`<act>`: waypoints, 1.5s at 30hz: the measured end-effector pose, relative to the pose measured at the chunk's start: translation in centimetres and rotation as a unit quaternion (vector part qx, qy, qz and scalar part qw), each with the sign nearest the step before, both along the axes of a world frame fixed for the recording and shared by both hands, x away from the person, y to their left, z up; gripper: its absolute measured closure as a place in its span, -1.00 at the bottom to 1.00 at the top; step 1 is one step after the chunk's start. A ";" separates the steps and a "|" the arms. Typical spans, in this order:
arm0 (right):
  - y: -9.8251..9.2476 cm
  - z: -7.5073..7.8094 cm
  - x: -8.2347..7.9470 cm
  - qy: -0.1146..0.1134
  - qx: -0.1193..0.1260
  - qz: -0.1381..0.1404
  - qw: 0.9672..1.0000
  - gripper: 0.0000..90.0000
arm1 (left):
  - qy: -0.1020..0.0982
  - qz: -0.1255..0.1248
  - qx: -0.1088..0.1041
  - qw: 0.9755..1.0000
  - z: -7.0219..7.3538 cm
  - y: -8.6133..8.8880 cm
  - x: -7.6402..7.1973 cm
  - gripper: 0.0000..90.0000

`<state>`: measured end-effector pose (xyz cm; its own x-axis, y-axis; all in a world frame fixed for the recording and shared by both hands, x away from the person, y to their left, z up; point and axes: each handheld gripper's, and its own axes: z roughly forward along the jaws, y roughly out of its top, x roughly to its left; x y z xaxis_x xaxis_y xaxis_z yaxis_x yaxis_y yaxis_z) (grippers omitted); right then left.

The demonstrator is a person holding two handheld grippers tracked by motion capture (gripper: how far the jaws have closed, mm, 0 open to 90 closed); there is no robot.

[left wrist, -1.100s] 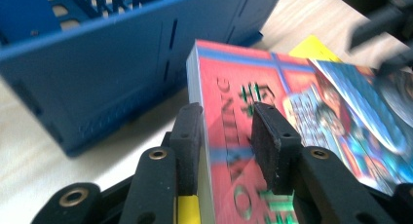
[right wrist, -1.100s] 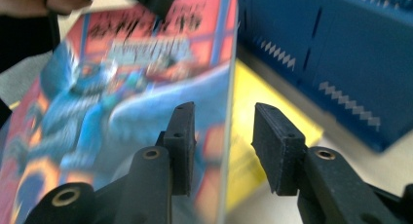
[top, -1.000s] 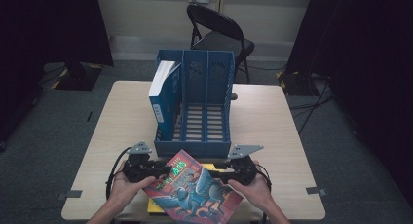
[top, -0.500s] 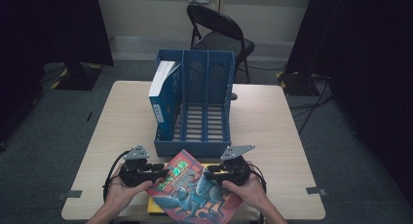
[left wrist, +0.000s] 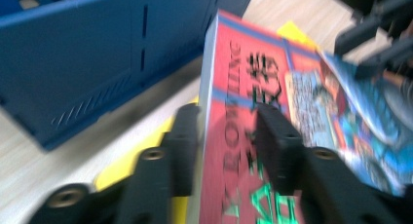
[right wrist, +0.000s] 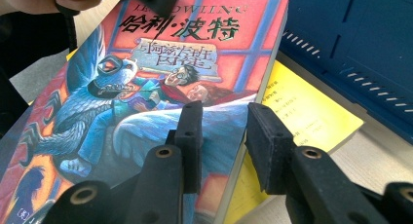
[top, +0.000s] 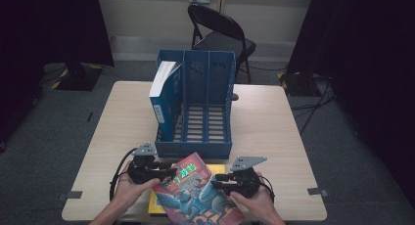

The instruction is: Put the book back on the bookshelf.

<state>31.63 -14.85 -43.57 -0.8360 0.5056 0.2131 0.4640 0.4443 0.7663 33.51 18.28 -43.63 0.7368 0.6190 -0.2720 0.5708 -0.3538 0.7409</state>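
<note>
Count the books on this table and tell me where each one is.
3. A white-and-blue book stands in the blue file rack's left slot; the red illustrated book is held at the near edge; a yellow book lies under it. Others may be hidden beneath.

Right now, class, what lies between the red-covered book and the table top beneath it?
A yellow book lies flat under the red-covered book, resting on the table. The right gripper view shows it best; its yellow edge also peeks out in the high view.

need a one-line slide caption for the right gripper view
Right claw straddling the edge of a red-and-blue illustrated paperback lying over a yellow booklet, beside a blue plastic file rack.
</note>
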 end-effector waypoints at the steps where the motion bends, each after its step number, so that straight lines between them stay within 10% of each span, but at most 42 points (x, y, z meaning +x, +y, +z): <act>1: 0.0 0.0 0.0 0.000 0.002 0.001 1.000 0.52 | 0.000 0.008 0.005 1.000 0.1 0.3 -0.5 0.19; 11: -0.1 -0.1 0.2 0.008 0.006 0.003 1.000 0.51 | 0.003 0.029 0.005 1.000 0.1 5.4 -4.1 0.06; 18: -0.2 -0.2 0.3 0.016 0.012 0.001 1.000 0.51 | -0.015 0.026 0.046 0.998 -0.4 5.2 -5.7 0.07; 45: -0.5 -0.1 -0.8 0.001 0.000 -0.030 1.000 0.43 | -0.026 0.046 0.025 0.998 -0.7 3.9 -1.8 0.19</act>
<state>30.86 -15.35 -43.66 -0.8038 0.5548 0.2149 0.4913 0.4152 0.7657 31.72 22.20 -44.38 0.6883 0.6967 -0.2024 0.5644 -0.3390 0.7527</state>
